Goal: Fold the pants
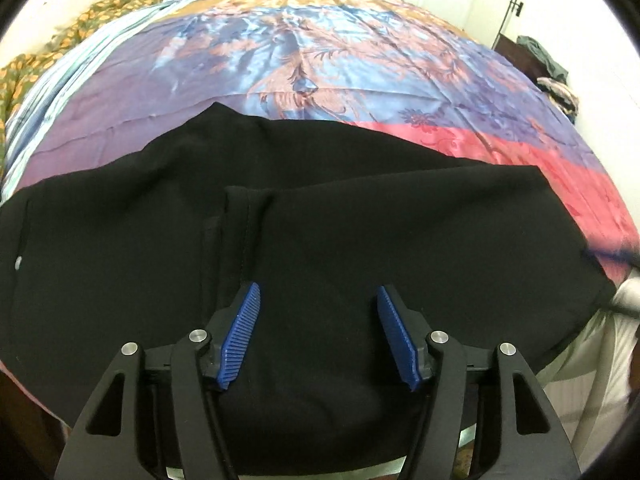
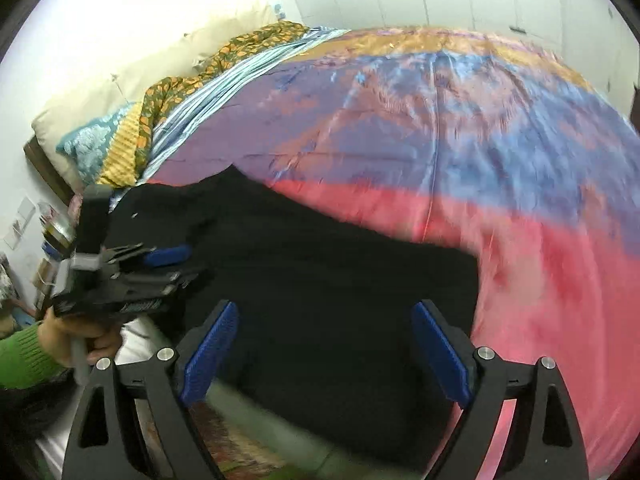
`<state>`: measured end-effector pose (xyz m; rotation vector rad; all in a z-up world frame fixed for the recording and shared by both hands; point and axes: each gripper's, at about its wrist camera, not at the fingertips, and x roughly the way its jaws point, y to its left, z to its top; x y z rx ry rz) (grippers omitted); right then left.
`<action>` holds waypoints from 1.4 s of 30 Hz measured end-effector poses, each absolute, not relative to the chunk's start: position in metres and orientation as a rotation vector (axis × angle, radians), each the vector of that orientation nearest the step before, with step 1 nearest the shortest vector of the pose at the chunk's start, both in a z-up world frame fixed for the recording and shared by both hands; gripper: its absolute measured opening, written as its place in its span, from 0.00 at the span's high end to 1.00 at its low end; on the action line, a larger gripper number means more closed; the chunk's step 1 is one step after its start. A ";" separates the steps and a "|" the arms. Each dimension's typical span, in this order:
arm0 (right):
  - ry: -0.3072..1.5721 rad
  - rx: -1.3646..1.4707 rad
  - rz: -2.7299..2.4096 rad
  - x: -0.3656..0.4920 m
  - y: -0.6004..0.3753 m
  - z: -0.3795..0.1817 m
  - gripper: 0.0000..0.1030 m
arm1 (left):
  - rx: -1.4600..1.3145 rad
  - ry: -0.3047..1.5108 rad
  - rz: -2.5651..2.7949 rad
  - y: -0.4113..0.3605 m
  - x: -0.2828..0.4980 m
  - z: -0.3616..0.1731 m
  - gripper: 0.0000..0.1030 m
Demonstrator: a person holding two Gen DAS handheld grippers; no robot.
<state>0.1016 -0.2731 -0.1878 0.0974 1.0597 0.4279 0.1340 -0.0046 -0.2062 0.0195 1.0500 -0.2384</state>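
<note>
With both the left gripper (image 1: 318,300) and right gripper (image 2: 324,316) spread and empty, the black pants (image 1: 320,208) could slide off the slick bedspread's (image 1: 300,60) near edge.

Black pants (image 1: 320,208) lie spread flat across the near edge of a bed, their plain dark fabric stretching nearly the full width of the left wrist view. A stitched seam with a narrow folded flap runs down the middle of the cloth, and a small pale spot shows near its left end. The far edge rises to a soft peak; the near edge hangs over the bedside.
</note>
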 end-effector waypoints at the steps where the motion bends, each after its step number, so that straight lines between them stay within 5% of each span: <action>1: 1.119 0.090 0.395 0.096 -0.272 -0.208 0.12 | 0.018 1.054 -0.242 -0.006 0.136 -0.208 0.37; 10: 1.072 -0.012 0.336 0.094 -0.259 -0.224 0.00 | 0.002 1.040 -0.189 -0.004 0.123 -0.178 0.33; 14: 1.029 -0.004 0.323 0.081 -0.262 -0.211 0.00 | 0.030 0.957 -0.122 0.000 0.102 -0.145 0.13; 33: 0.936 0.153 0.246 0.058 -0.277 -0.044 0.00 | 0.234 0.790 -0.003 -0.032 0.069 -0.025 0.07; 42: 0.897 0.198 0.238 0.053 -0.280 0.013 0.00 | 0.208 0.814 -0.030 -0.034 0.070 -0.020 0.07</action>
